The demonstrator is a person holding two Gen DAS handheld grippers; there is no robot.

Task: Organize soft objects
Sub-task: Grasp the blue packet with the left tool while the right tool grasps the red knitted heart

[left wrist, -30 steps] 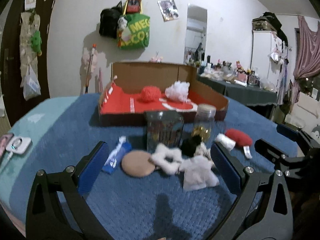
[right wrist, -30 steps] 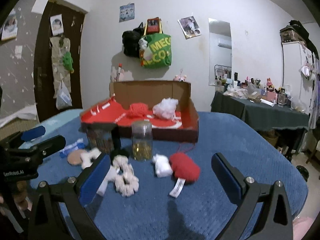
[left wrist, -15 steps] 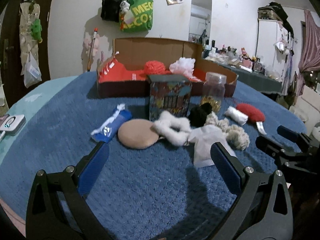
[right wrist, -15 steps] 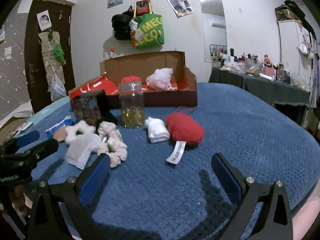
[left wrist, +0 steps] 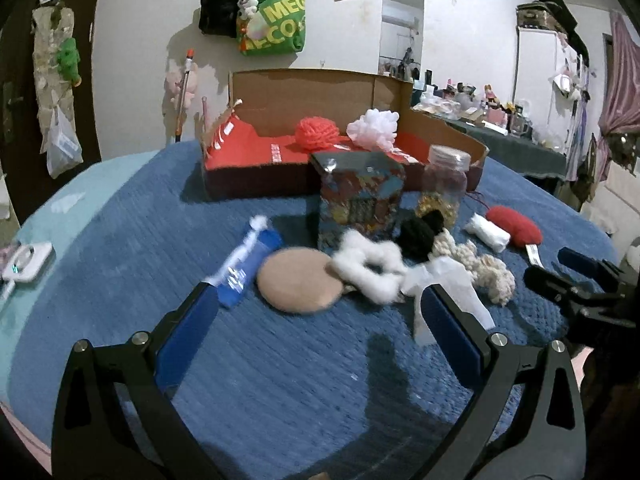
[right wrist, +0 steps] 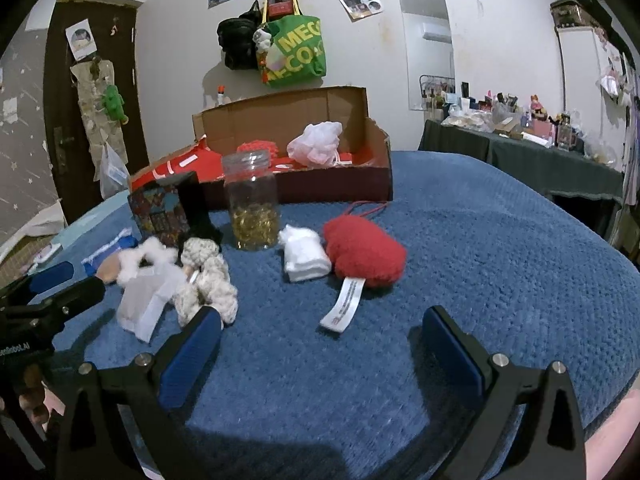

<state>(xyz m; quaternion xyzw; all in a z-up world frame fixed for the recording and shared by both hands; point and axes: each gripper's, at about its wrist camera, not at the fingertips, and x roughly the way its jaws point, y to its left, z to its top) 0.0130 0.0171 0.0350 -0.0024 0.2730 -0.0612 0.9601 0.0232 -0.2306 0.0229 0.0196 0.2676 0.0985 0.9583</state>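
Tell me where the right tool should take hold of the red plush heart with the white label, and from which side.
Grip the red plush heart across its plump body, coming from the front with the open right tool. Avoid the limp white label trailing toward the camera. The folded white cloth crowds its left side, so pinch toward the right.

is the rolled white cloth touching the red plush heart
Touching. The right wrist view shows the white cloth pressed against the heart's left edge with no blue blanket visible between them.

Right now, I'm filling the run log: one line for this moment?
left gripper: open, empty | right gripper: open, empty | red plush, round pad: on blanket | box: two items
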